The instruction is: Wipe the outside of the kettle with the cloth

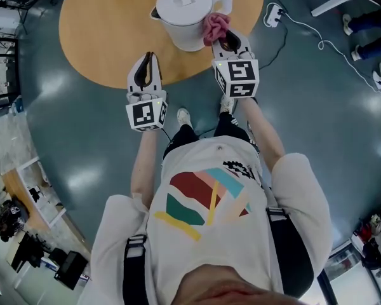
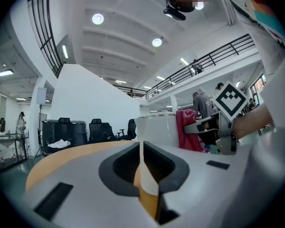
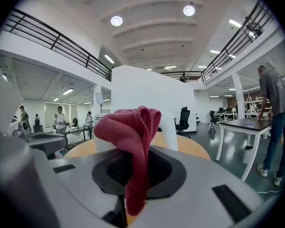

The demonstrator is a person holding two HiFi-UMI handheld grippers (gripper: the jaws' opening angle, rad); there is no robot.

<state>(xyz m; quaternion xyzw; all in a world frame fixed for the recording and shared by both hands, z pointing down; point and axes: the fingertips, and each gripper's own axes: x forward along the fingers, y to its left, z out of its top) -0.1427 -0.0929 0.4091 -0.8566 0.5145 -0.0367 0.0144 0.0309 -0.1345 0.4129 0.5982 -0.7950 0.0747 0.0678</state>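
Both hand-held grippers closed, left (image 1: 148, 58) empty, right (image 1: 227, 41) on cloth (image 1: 214, 27), upright kettle (image 1: 185, 19), spout (image 1: 155, 13) leftward.

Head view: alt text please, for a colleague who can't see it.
The right gripper holds a pink cloth in its jaws at the side of a white kettle on a round wooden table. The left gripper, jaws shut and empty, hovers over the table's near edge.

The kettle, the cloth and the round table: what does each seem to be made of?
Kettle: probably plastic; white, smooth, with a soft sheen and a moulded lid.
Cloth: knitted textile, dark pink, matt; fine ribbing and soft folds show.
Table: wood or wood-look laminate, light tan, evenly matt; I cannot tell which.
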